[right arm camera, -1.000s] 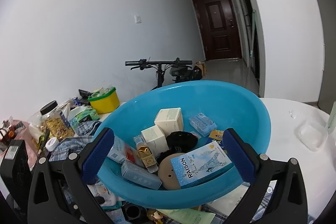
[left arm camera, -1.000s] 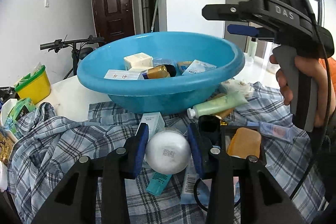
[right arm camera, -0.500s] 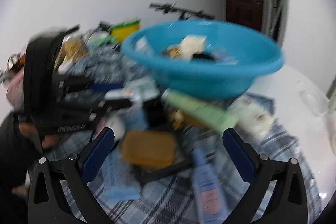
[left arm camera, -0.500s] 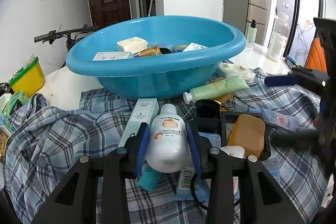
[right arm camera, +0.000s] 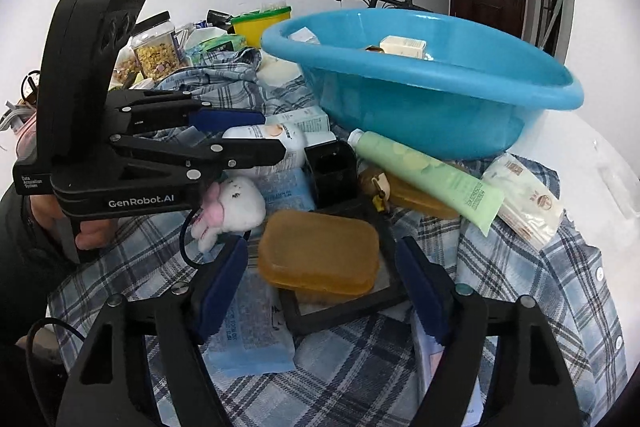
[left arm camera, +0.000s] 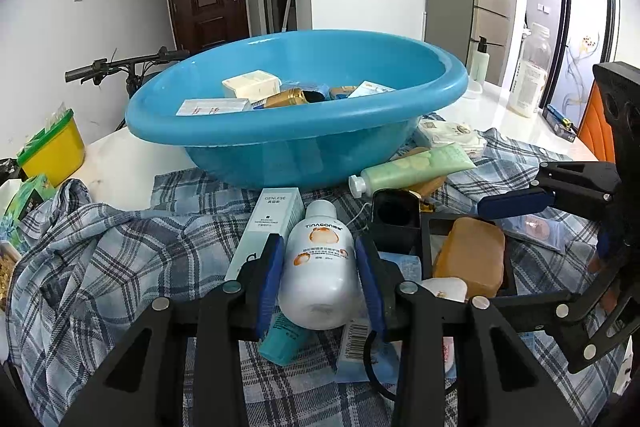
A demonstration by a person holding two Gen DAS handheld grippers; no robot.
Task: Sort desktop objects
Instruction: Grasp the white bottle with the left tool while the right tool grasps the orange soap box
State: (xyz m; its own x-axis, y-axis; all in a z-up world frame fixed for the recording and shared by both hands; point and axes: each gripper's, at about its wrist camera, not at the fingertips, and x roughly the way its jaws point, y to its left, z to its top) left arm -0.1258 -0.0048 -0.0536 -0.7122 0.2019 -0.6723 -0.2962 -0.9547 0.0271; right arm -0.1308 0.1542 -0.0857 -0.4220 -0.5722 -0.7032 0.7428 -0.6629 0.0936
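I am clamping my left tongs (left arm camera: 318, 269) on a white plastic lotion bottle (left arm camera: 319, 269), near the round blue plastic basin (left arm camera: 400, 107), which is already holding several boxes. To the right, my right tongs (right arm camera: 320, 287) are hanging apart over an amber soap-like block (right arm camera: 318, 251). Many items on the plaid cloth (right arm camera: 520, 307) are awaiting sorting, I judge.
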